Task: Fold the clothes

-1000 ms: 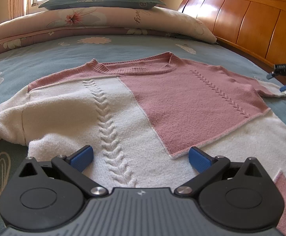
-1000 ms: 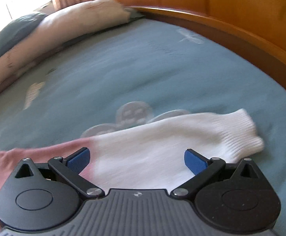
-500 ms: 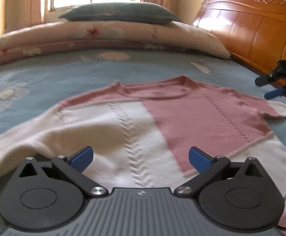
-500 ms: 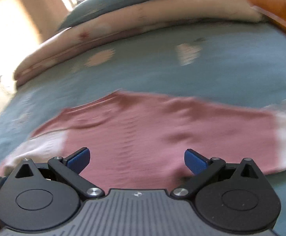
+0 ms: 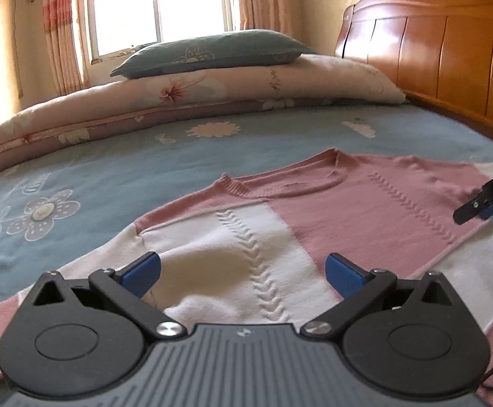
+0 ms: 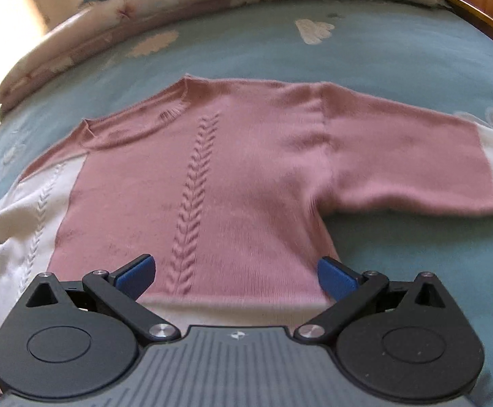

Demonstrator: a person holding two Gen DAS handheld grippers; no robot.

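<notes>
With its blue-padded fingers (image 5: 141,272) spread wide apart and gripping nothing, the left gripper (image 5: 243,273) hangs above the white lower half of a pink and white knit sweater (image 5: 314,224), close to the raised cable stitch that runs down the white panel. Over on the other side, the right gripper (image 6: 234,273) likewise has its fingers (image 6: 336,278) wide apart and empty, poised over the pink panel near the line where pink meets the white hem band; a second cable stitch runs up between those fingers toward the neckline. Part of the right gripper also shows at the right edge of the left wrist view, a dark tip above the sweater's pink sleeve. That sweater lies spread out flat, front up, on a blue bedsheet (image 5: 117,169) printed with pale flowers, its neckline toward the far side of the bed and one sleeve (image 6: 416,166) stretched out sideways, pink down to a white end. Beyond it a folded floral quilt (image 5: 178,108) lies across the bed with a dark green pillow (image 5: 212,51) on top, a wooden headboard (image 5: 433,51) stands at the right, and a bright window (image 5: 127,6) with striped curtains (image 5: 59,34) fills the far wall.
</notes>
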